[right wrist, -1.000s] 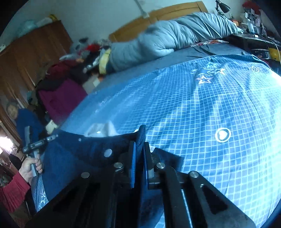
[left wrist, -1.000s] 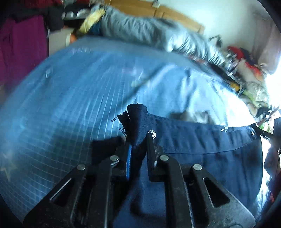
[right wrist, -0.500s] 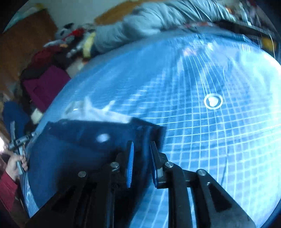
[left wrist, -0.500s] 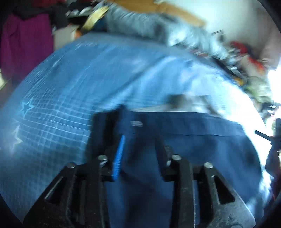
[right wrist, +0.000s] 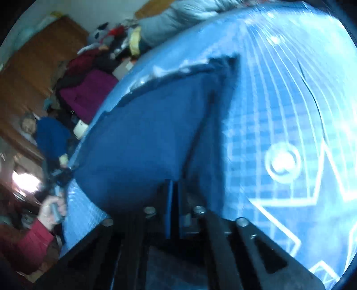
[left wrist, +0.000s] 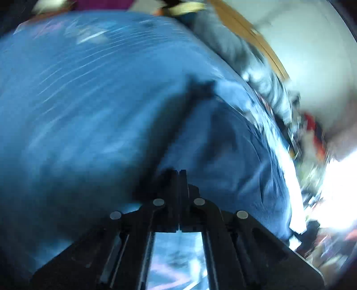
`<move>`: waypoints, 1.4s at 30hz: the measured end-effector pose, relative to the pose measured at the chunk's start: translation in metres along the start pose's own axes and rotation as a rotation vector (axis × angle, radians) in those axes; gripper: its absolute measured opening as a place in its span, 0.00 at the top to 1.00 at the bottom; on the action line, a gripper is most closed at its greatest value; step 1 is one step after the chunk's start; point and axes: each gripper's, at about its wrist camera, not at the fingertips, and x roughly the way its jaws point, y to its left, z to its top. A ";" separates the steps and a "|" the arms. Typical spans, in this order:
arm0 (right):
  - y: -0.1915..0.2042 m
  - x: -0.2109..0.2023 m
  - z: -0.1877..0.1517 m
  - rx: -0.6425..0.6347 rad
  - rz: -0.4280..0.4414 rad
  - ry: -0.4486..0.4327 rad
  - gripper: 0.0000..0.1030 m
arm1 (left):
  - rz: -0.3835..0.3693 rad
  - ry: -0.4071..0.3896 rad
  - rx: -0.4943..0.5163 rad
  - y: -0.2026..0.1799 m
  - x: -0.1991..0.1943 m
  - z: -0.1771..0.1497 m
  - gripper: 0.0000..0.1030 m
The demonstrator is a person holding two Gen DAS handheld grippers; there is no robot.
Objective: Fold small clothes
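Note:
A navy garment [right wrist: 145, 138] lies spread flat on the blue checked bedspread [right wrist: 279, 100]. In the right wrist view it stretches ahead and to the left of my right gripper [right wrist: 175, 183]. That gripper's jaws are closing until the pads meet, with nothing between them, over the garment's near right corner. In the blurred left wrist view the garment [left wrist: 223, 138] lies ahead and to the right. My left gripper [left wrist: 179, 172] hovers by its near left edge, its jaws likewise closing together on nothing. A hand [right wrist: 51, 209] in a red sleeve holds the left tool.
A grey duvet [right wrist: 178, 15] is bunched at the bed's head against a wooden headboard [left wrist: 252, 38]. Piled clothes [right wrist: 89, 93] and a wooden wardrobe [right wrist: 33, 67] stand beyond the bed's left side, where a person in a blue top [right wrist: 51, 136] sits. Clutter [left wrist: 312, 125] lines the right side.
Both grippers held the garment's raised top corners, opened and let them drop, then drew back and down toward its near edge and shut empty. The left gripper also rolled.

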 end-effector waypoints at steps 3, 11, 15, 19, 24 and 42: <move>-0.001 0.002 -0.002 -0.015 -0.018 0.004 1.00 | 0.159 -0.046 0.029 0.002 -0.017 0.003 0.93; 0.021 -0.007 -0.018 -0.061 -0.124 -0.015 0.98 | 0.099 -0.096 -0.032 0.003 -0.037 -0.006 0.57; 0.062 -0.027 -0.042 -0.182 -0.286 -0.060 0.64 | 0.297 -0.100 0.172 -0.035 -0.039 -0.030 0.41; 0.090 -0.029 -0.067 -0.253 -0.545 -0.096 0.33 | 0.345 -0.101 0.264 -0.047 -0.030 -0.051 0.26; 0.076 0.001 -0.085 -0.178 -0.667 -0.024 0.08 | 0.383 -0.081 0.292 -0.048 -0.014 -0.060 0.07; 0.066 0.001 -0.095 -0.192 -0.656 -0.093 0.00 | 0.362 -0.037 0.324 -0.046 -0.012 -0.065 0.00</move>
